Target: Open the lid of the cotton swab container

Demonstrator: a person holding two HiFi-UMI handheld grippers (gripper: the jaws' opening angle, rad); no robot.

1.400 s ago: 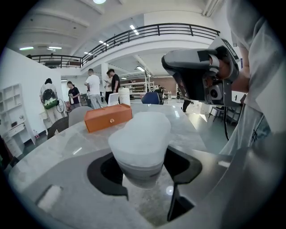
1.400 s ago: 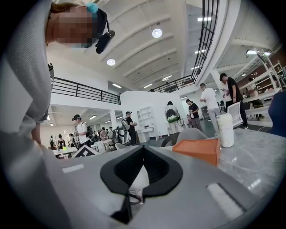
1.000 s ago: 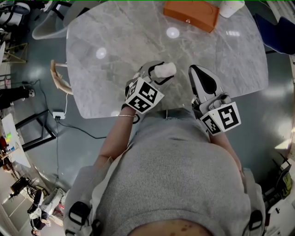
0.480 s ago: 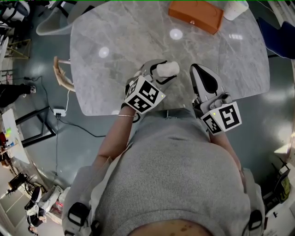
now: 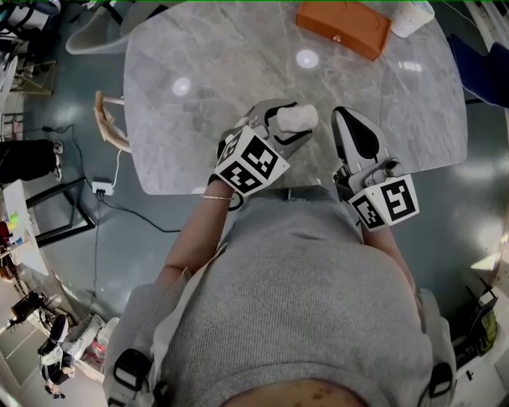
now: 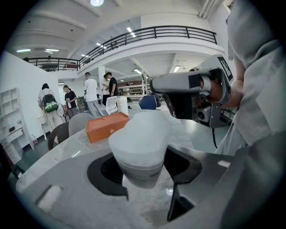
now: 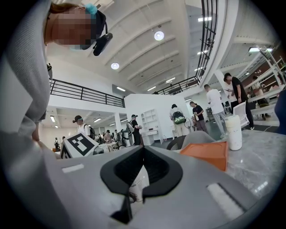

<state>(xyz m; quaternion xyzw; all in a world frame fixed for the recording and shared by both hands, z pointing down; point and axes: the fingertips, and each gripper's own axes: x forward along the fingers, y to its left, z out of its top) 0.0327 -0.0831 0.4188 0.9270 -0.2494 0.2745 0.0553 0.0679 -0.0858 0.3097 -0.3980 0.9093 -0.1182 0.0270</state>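
Two claws hang over the near edge of a grey marble table (image 5: 199, 119). The left claw (image 5: 285, 125) stands about half open, its black pads pressed on the lower body of the cotton swab container (image 6: 140, 150). The container sits upright between the jaws and looks to be clear of the tabletop. Above the pads rises its frosted lid (image 6: 143, 129), wider than the base and not yet off. Just right of that claw, apart from the container, the right claw (image 5: 351, 127) points level, its jaws fully together with nothing between them. Far beyond its tips lie an orange box (image 5: 343, 26) and, further right, a white cup (image 5: 412, 16).

The container is probably very light, made of thin plastic that is smooth and a little slippery. A hard squeeze could bow the wall and bind the lid, while a weak one would let it twist in the pads. The present hold seems sound: low on the base, leaving the lid free. The right claw would need to open and take the lid at its rim, then pull up along the container's axis.
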